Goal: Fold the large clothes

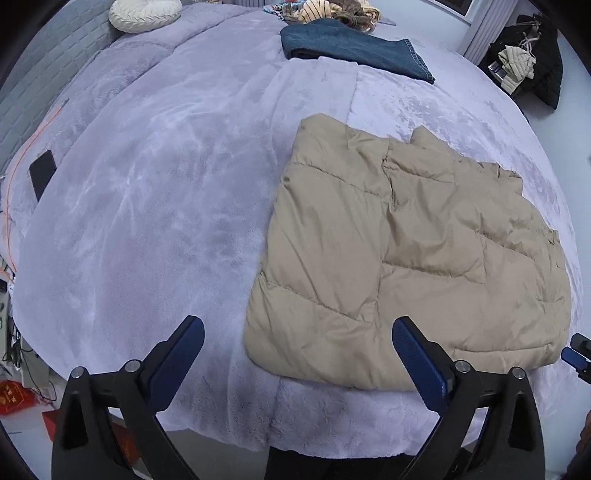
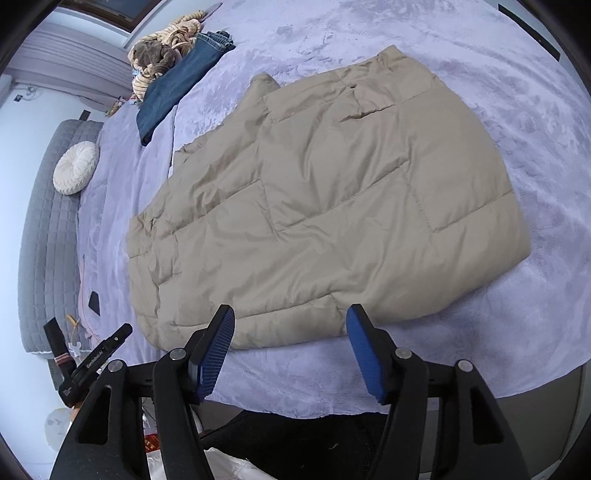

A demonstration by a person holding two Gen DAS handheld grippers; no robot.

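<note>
A beige quilted puffer jacket [image 1: 406, 251] lies folded flat on the lavender fleece bed cover [image 1: 147, 203], near the bed's front edge. It fills the middle of the right wrist view [image 2: 332, 206]. My left gripper [image 1: 297, 332] is open and empty, hovering over the jacket's near left corner. My right gripper [image 2: 290, 321] is open and empty, just in front of the jacket's near edge. A tip of the right gripper shows at the left wrist view's right edge [image 1: 576, 350]. Part of the left gripper shows at the lower left of the right wrist view [image 2: 92, 362].
Folded blue jeans [image 1: 351, 48] and a heap of striped and brown clothes [image 1: 332, 11] lie at the far side of the bed. A round white cushion [image 1: 144, 14] rests against the grey headboard [image 2: 48, 229]. A black phone [image 1: 42, 173] lies near the bed's left edge.
</note>
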